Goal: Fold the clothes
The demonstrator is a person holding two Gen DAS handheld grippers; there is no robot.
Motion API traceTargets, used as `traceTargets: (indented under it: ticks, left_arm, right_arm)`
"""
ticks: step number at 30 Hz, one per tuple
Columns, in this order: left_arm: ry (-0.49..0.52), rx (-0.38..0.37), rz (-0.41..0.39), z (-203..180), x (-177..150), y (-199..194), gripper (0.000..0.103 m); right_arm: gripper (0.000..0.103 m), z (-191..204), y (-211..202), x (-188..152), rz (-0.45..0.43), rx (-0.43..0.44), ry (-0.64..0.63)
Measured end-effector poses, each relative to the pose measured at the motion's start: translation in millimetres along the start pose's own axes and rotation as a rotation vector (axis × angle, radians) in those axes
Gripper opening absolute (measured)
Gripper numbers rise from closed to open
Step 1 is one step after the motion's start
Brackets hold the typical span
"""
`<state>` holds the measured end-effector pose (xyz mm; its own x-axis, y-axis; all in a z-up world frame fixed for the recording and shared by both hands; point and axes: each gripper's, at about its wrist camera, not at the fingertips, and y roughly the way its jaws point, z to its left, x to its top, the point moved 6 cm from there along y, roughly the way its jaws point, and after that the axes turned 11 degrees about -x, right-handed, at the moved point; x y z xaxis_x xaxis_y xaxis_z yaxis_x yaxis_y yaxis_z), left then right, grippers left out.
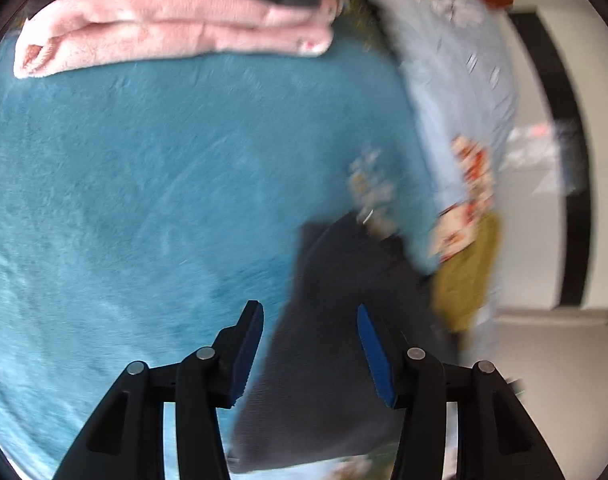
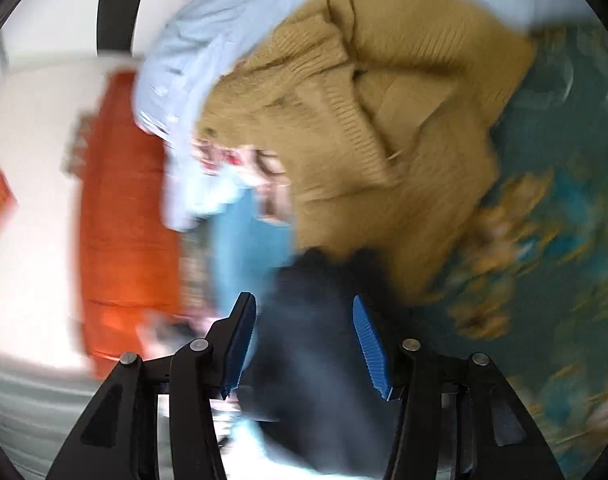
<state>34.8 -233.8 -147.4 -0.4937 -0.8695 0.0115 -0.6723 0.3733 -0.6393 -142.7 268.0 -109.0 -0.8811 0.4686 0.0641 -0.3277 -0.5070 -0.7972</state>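
Dark garment between and below left gripper and right gripper; both spread, unclamped.

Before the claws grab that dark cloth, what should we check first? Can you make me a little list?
1. Left claw open with the dark cloth between its fingers: ok, pads not pressing.
2. Right claw open over the same dark cloth: ok.
3. Which edge or corner of the dark cloth each claw lines up with: cannot tell, too blurred.
4. Dark cloth free of the mustard sweater: cannot tell, they meet or overlap in the right view.
5. Bare blue blanket to fold on: ok.
6. Folded pink towel out of the way: ok, at the far edge.
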Motion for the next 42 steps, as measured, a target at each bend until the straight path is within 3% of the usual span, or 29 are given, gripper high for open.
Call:
traceTargets:
  ticks: [4,11,13,15,17,18,21,25,27,29,36,42]
  left_arm:
    - [0.093,0.105,0.076,2,-18,28,0.053]
    - [0.126,0.101,0.04,-10,-20,33,0.051]
    - [0.166,0.114,0.027,-18,-20,33,0.044]
    - [0.215,0.132,0.015,-26,-21,32,0.022]
    - [0.285,0.174,0.0,-35,-21,29,0.011]
    - [0.316,0.186,-0.01,-40,-21,26,0.011]
    - [0.369,0.133,-0.064,-58,-16,8,0.01]
    - [0.419,-0.021,-0.159,-92,-8,-30,0.01]
    - [0.428,-0.059,-0.207,-103,-1,-46,0.01]
    - [0.407,-0.033,-0.21,-95,9,-39,0.01]
    - [0.207,0.156,-0.093,-16,20,23,0.01]
    - [0.227,0.146,-0.084,-18,27,21,0.011]
  right_arm:
    - [0.052,-4,28,-18,0.055,-0.156,-0.112]
    - [0.052,25,51,-16,0.013,-0.188,-0.172]
    - [0.043,38,51,-15,-0.008,-0.204,-0.21]
    - [0.025,51,49,-20,-0.024,-0.247,-0.288]
    - [0.016,63,47,-26,-0.036,-0.318,-0.39]
    - [0.014,67,45,-28,-0.047,-0.329,-0.419]
    - [0.007,73,31,-29,-0.083,-0.316,-0.451]
    - [0.006,91,-9,-17,-0.193,-0.181,-0.422]
    - [0.006,99,-24,-9,-0.245,-0.145,-0.407]
    - [0.006,102,-28,2,-0.291,-0.14,-0.388]
    - [0.006,45,40,13,-0.161,-0.341,-0.275]
    - [0.006,46,46,15,-0.154,-0.388,-0.315]
